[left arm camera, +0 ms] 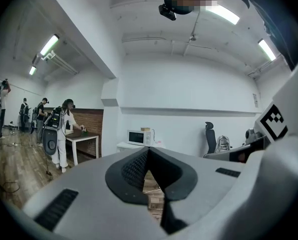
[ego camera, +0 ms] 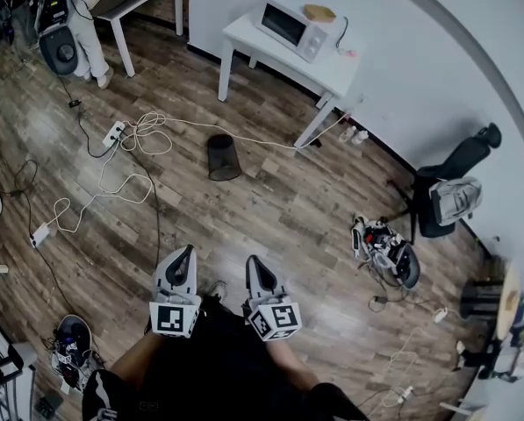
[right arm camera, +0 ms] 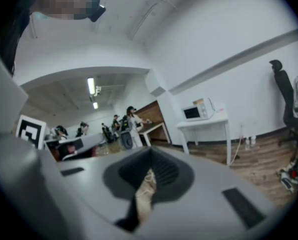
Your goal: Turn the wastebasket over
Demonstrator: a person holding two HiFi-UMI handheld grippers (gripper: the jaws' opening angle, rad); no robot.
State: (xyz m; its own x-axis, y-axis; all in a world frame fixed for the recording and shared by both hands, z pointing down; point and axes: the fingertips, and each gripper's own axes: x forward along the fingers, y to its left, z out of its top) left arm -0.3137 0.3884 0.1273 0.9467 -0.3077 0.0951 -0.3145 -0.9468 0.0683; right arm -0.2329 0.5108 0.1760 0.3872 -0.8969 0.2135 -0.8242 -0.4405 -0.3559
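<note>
A black mesh wastebasket [ego camera: 223,157] rests on the wood floor in the head view, some way ahead of me, near the white table; it looks tipped. My left gripper [ego camera: 183,254] and right gripper [ego camera: 255,263] are held side by side close to my body, both pointing toward the wastebasket and well short of it. Each one is shut with nothing between its jaws. In the left gripper view the left gripper [left arm camera: 148,151] has its tips pressed together; in the right gripper view the right gripper [right arm camera: 149,154] looks the same. The wastebasket is hidden behind the jaws in both gripper views.
White cables and a power strip [ego camera: 113,132] lie on the floor left of the wastebasket. A white table [ego camera: 327,68] carries a microwave [ego camera: 289,26]. A black office chair [ego camera: 450,187] stands at right, with gear [ego camera: 386,246] on the floor nearby. A person [ego camera: 86,24] stands at far left.
</note>
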